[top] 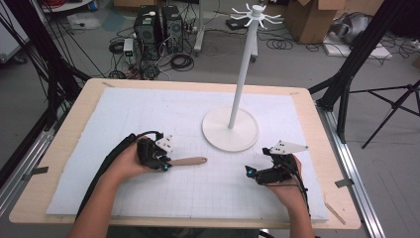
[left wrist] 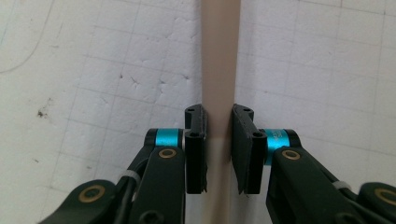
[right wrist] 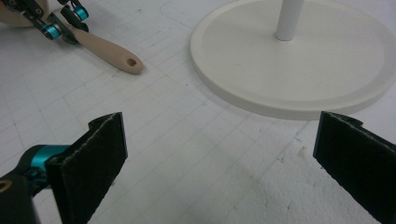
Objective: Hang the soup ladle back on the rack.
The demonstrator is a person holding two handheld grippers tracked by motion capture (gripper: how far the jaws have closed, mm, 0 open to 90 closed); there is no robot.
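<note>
While the person's left forearm comes in from the bottom of the high view and angles up toward the middle of the white gridded foam mat [top: 148,111], the left gripper [top: 166,165] sits low on the mat with its two black jaws closed snug against the sides of a pale wooden handle [top: 188,161]. In the left gripper view that handle [left wrist: 219,70] runs straight up between the pads, so it's a proper pinch. The handle lies flat, long axis roughly left-right across the table, its rounded end with a small hole [right wrist: 133,62] pointing toward the right gripper [top: 252,173]. That one hovers near the mat's right side, jaws spread wide, nothing in them. The white round-based stand [top: 230,130] is just beyond both.
</note>
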